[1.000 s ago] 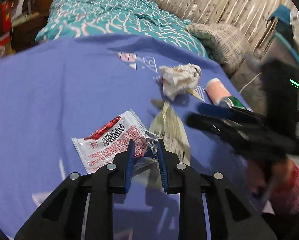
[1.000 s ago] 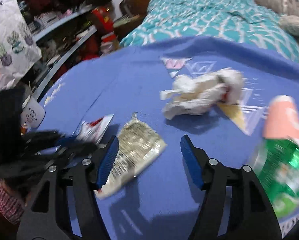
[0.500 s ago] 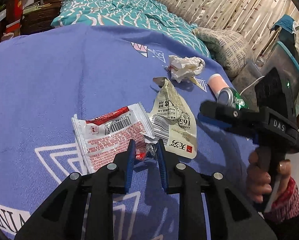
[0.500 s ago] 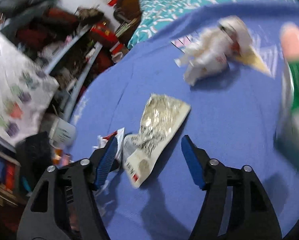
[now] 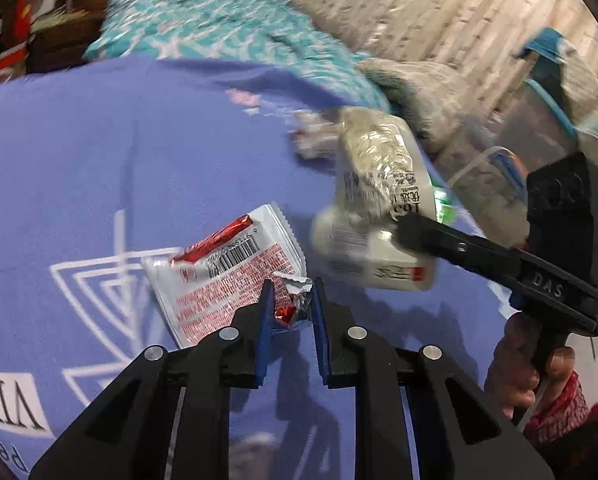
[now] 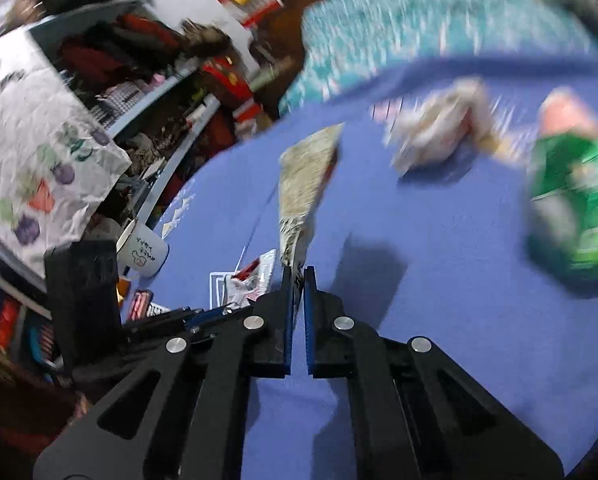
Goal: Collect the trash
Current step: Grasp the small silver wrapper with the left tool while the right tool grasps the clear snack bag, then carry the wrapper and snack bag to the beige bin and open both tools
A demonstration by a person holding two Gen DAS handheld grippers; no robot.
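Wrappers pinched by torn corners, easiest thin edge | left tool (image 5: 290,309) grasps red wrapper (image 5: 223,272) | right tool (image 6: 297,280) grasps silver wrapper (image 6: 305,176), lifted off blue cloth (image 6: 439,300)

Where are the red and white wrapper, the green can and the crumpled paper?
red and white wrapper (image 5: 227,276): left wrist view, printed face.
green can (image 6: 571,196): right wrist view, green side.
crumpled paper (image 6: 435,136): right wrist view, blurred middle.

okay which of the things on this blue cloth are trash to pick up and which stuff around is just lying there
Trash for the job:
- red and white wrapper, gripped by the left tongs
- silver foil packet, gripped by the right tongs
- crumpled paper
- green can

Just lying about:
- white mug
- teal bedspread
- cluttered shelves
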